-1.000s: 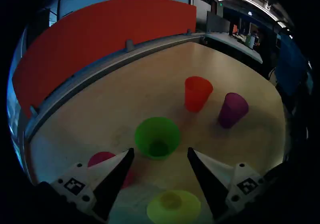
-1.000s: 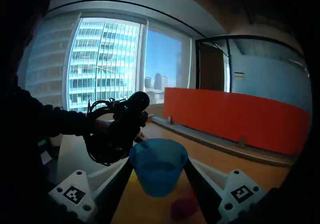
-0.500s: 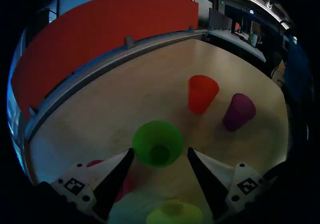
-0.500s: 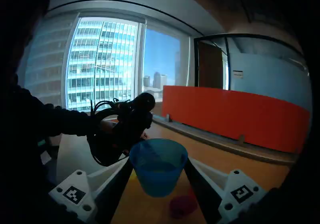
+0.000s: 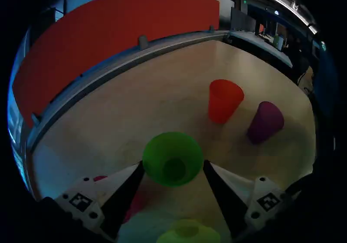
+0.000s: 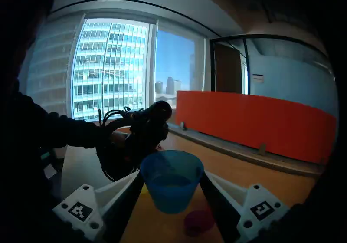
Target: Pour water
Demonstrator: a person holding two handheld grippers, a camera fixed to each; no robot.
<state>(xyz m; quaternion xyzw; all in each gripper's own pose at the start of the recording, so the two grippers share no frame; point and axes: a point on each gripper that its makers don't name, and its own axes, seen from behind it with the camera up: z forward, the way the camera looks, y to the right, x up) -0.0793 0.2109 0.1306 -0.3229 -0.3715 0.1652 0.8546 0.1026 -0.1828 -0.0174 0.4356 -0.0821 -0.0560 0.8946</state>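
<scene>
In the left gripper view a green cup stands upright on the pale table. My left gripper is open and its fingertips flank the cup's rim on both sides; I cannot tell whether they touch it. In the right gripper view my right gripper is shut on a blue cup with water in it, held upright above the table. Behind the blue cup a hand holds the left gripper.
A red cup and a purple cup stand farther off to the right. A yellow-green cup and a pink cup sit close under the left gripper. An orange partition borders the table's far edge.
My left gripper has moved forward, so the green cup now sits between its fingertips. The right gripper holds the blue cup nearly still.
</scene>
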